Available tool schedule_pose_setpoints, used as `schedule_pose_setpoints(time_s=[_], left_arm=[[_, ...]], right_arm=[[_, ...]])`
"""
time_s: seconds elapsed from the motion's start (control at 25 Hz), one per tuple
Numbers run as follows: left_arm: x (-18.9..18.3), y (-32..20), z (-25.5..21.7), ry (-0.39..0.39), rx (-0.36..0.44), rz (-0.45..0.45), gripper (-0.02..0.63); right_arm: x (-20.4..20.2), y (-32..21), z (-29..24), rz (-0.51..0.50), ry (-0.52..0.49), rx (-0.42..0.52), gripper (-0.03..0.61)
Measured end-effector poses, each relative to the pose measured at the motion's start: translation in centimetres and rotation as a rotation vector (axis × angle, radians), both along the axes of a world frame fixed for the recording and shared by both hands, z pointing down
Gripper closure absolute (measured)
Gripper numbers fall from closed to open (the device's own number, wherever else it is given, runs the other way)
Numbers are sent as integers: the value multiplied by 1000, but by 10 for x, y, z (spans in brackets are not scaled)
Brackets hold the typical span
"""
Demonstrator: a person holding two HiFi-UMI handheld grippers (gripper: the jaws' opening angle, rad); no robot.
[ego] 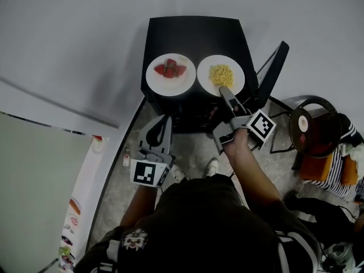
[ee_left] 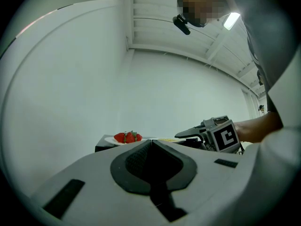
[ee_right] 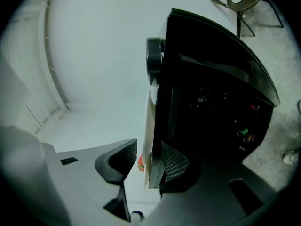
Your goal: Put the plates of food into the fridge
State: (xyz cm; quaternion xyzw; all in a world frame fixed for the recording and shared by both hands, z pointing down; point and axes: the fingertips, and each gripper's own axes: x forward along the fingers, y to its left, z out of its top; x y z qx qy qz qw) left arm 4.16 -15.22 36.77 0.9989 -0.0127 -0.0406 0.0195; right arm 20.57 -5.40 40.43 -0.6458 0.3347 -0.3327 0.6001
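1. A pale bare wall rises behind everything. The floor is speckled grey stone, and a strip lamp glows on the ceiling.
2. At the left edge stands a white panel with small stickers low on it. Off to the right are a dark round stand and a striped cloth on the floor.
3. A small black desk stands against the wall, straight in front of the person.
4. Two white plates lie side by side near the desk's front edge, almost touching: the strawberry plate on the left and the yellow-food plate on the right.
5. The right tongs are held level and rolled onto their side, with the jaws wide apart. The near rim of the yellow-food plate stands between them. One pad sits close under the rim by the desk's edge, while the other stands clear above it. I cannot tell whether the lower pad touches.
6. The left tongs hang level in front of the desk, short of it. Their jaws are pressed together with nothing between them, and they point toward the strawberry plate.
7. Red strawberries are heaped at the middle of one plate and a mound of yellow food at the middle of the other.
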Motion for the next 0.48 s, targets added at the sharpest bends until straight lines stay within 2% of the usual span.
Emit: schedule_pose_setpoints(time_s=[0.12,0.32,0.48], left_arm=[[-1,1,0,0,0,-1,592],[-1,1,2,-2,-8,-1,592],[-5,4,-1,0,-12,-4,592]], right_arm=[[0,1,2,0,-38,22,424],[1,-2,1,5,-52,23,505],[-3,2,-2,9,-74,27,512]])
